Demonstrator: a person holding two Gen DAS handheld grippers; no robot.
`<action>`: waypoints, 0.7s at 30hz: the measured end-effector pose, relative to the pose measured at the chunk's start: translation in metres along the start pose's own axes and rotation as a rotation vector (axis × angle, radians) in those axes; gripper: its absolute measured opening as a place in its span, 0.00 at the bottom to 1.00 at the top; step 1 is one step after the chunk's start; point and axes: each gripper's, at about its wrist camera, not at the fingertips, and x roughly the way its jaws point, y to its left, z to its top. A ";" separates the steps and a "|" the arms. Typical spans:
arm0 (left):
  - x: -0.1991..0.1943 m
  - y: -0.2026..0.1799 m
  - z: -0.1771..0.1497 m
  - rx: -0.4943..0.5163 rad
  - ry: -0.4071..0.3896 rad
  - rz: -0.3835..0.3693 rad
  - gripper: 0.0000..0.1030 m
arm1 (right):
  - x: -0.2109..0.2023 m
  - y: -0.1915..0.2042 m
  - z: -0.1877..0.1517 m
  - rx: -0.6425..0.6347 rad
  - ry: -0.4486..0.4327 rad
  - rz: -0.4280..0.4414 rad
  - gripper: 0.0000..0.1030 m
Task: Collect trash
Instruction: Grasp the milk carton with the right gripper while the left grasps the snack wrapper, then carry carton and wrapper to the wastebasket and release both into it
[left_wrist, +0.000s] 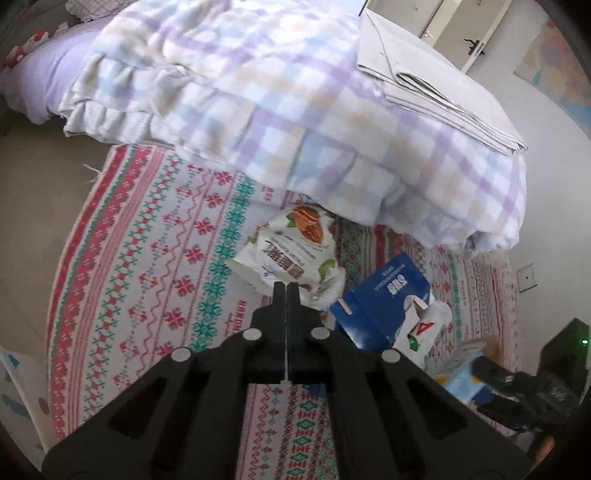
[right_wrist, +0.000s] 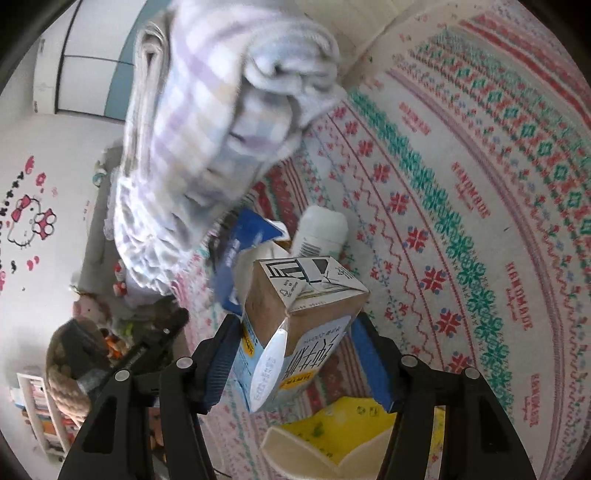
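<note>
My left gripper (left_wrist: 286, 286) is shut and empty, just above a crumpled white snack bag (left_wrist: 291, 247) lying on the patterned bedspread (left_wrist: 155, 258). A torn blue carton (left_wrist: 388, 306) lies to its right. My right gripper (right_wrist: 295, 321) is shut on a brown and light-blue milk carton (right_wrist: 299, 314), held above the bedspread (right_wrist: 461, 221). Behind the carton lie a white bottle (right_wrist: 321, 232) and the blue carton (right_wrist: 243, 236). A yellow wrapper (right_wrist: 343, 417) lies below the held carton.
A folded checked blanket (left_wrist: 258, 92) with grey sheets (left_wrist: 424, 81) on top lies behind the trash; it also shows in the right wrist view (right_wrist: 207, 129). A woven basket (right_wrist: 70, 369) stands at lower left. The right gripper shows at the lower right (left_wrist: 517, 387).
</note>
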 end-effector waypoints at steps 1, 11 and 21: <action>0.002 0.006 0.002 -0.008 -0.001 -0.002 0.11 | -0.006 0.000 -0.001 0.004 -0.010 0.008 0.61; 0.032 0.031 0.001 -0.318 0.051 -0.140 0.75 | -0.036 0.013 -0.007 -0.073 -0.064 0.019 0.61; 0.059 0.054 -0.007 -0.512 0.057 -0.157 0.08 | -0.041 0.015 -0.012 -0.076 -0.041 0.039 0.61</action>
